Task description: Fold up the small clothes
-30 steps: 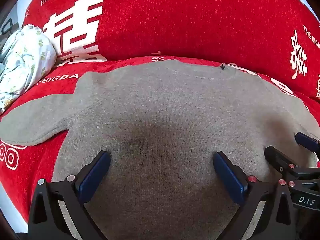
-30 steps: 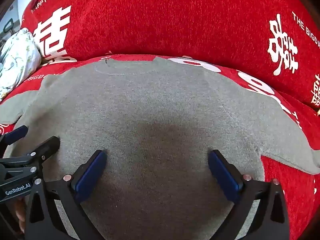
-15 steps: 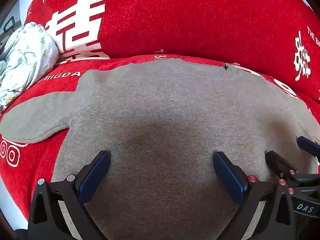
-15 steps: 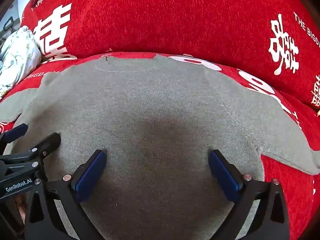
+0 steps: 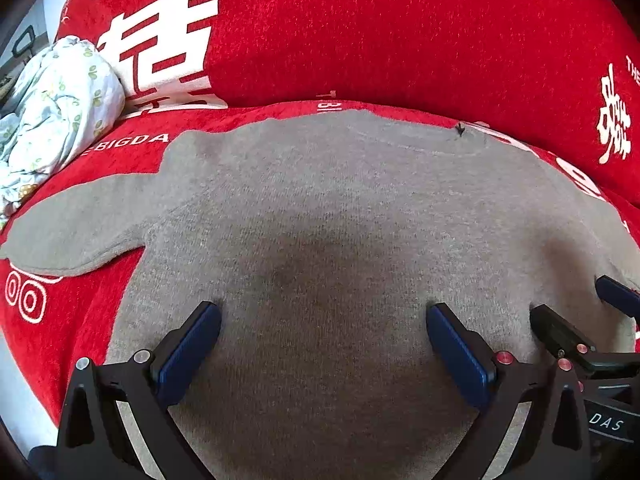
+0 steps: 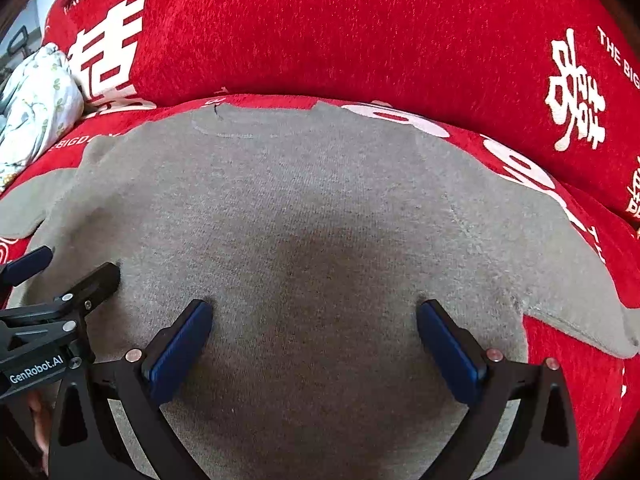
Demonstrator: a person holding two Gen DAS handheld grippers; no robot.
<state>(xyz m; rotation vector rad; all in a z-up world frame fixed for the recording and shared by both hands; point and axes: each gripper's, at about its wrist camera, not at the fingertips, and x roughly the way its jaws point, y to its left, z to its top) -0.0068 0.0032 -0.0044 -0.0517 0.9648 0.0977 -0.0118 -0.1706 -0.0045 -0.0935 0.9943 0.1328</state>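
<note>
A grey sweater (image 5: 340,220) lies spread flat on the red sofa cover (image 5: 380,40), sleeves out to both sides. The left gripper (image 5: 322,340) and right gripper (image 6: 314,336) hover side by side above its lower body, jaws wide and empty. A good first fold likely means each pinching a sleeve (image 5: 76,232) near the cuff and bringing it straight across the chest.

Your red sofa cover (image 5: 400,40) carries white print: "HAPPY" along the top left edge in the left wrist view, "HAPPY WED", cut off, in the right wrist view. Large white Chinese double-happiness characters (image 5: 168,40) sit on the backrest, with a smaller one (image 6: 576,92) at right beside "THE BIG", cut off. On the seat edge you can read "BIGDA" (image 5: 128,142). The right gripper (image 5: 580,312) body shows "DAS" (image 5: 606,422); the left gripper (image 6: 64,268) body shows "GenRobot.AI" (image 6: 36,372).
</note>
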